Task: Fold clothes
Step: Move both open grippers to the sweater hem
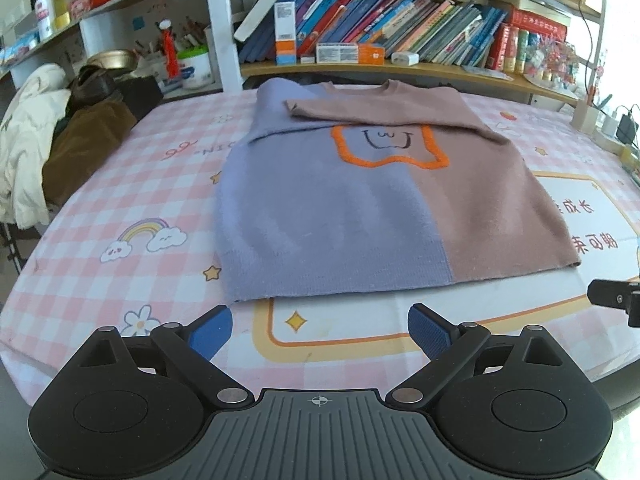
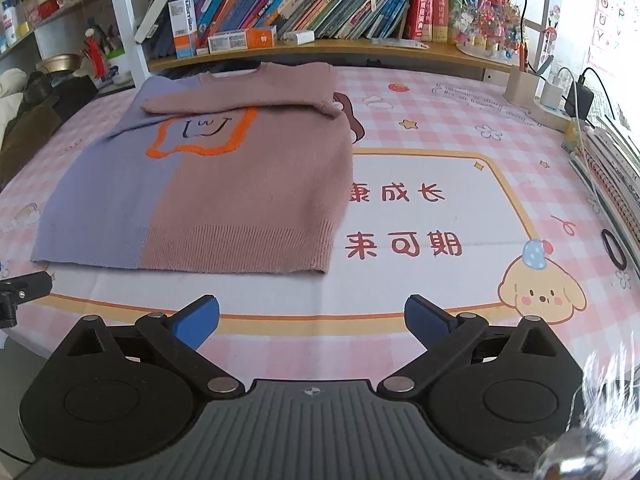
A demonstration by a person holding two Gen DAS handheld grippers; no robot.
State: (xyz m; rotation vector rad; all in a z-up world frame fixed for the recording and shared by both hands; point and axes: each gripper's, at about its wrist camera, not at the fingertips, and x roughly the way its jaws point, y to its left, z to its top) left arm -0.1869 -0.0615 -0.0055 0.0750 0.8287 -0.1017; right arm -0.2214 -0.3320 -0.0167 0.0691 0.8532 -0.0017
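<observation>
The left gripper (image 1: 320, 330) and right gripper (image 2: 312, 322) are held wide apart, empty, near the sweater (image 1: 360, 208), which is spread flat with sleeves folded across.

Soft ribbed knit sweater (image 1: 360, 208) on a smooth printed tablecloth (image 2: 420, 140); matt black plastic tongs (image 1: 320, 330)

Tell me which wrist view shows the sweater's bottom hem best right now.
The right wrist view: the sweater lies close, and the ribbing on its bottom hem reads clearly, right corner included. The left wrist view shows the whole hem too, but farther off, with the ribbing faint.
</observation>
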